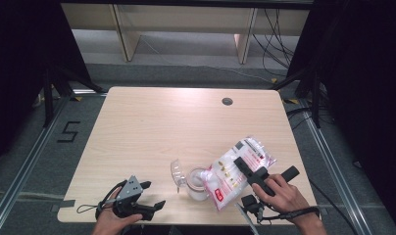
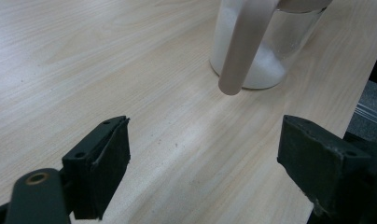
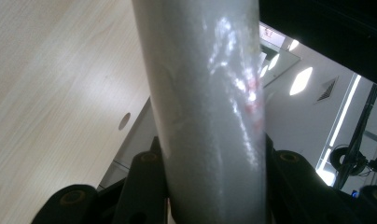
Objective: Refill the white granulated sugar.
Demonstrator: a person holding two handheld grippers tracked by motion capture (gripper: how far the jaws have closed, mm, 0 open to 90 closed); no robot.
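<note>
A clear plastic bag (image 1: 237,169) of white grains with a red-printed label lies tilted, its lower end over the mouth of a glass jar (image 1: 198,185) partly filled with white grains. The jar's clear lid (image 1: 176,172) stands flipped open on its left. My right gripper (image 1: 248,170) is shut on the bag's upper part; the bag (image 3: 210,116) runs up between the jaws of that gripper (image 3: 210,186). My left gripper (image 1: 154,194) rests open near the table's front left edge, holding nothing. It (image 2: 203,154) faces the jar (image 2: 266,56), with a pale blurred piece (image 2: 242,46) hanging in front of the glass.
The light wooden table (image 1: 152,127) has a round cable hole (image 1: 227,101) at the back right. The table's front edge lies just under both hands. Wooden furniture legs and cables stand on the floor beyond the far edge.
</note>
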